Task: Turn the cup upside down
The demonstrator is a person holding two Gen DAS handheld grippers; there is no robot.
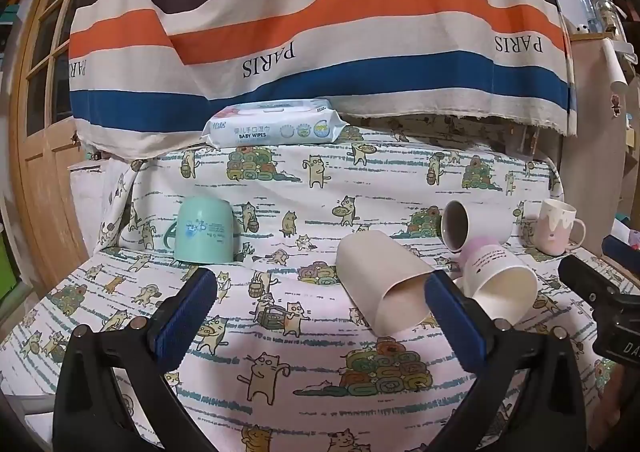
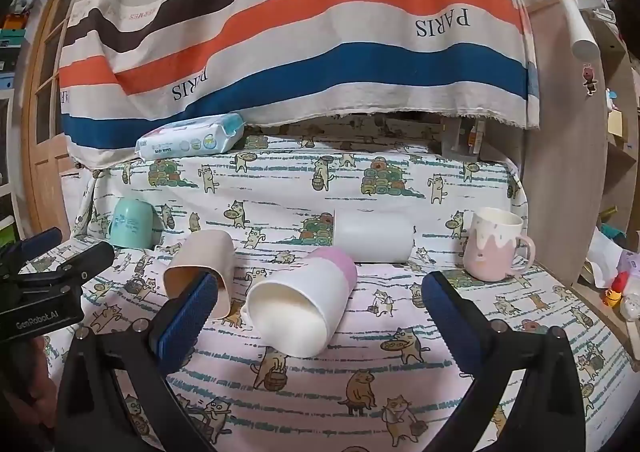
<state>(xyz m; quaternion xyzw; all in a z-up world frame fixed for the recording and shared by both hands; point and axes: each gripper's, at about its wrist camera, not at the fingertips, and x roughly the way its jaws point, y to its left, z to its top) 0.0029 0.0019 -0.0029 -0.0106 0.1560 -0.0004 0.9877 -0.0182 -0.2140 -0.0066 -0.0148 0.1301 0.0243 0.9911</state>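
A: What is seen nearest in each view?
B: The left gripper and the right gripper are both spread wide with nothing held. In the left view, the right-hand finger pad overlaps the open end of the beige cup; in the right view, the white cup with the pink base is framed between the fingers.

A: How are these cups laid?
B: Both are on their sides on the cat-print cloth, mouths turned toward the cameras, long axes running away and slightly sideways.

A: What is shown by only one view?
B: The dark interior of the white tumbler is seen only from the left; from the right, only its side is shown.

A: How many are counted?
B: Five: three lying, one teal mug already inverted, one pink-and-cream mug upright. Farthest back, one wipes pack is seen.
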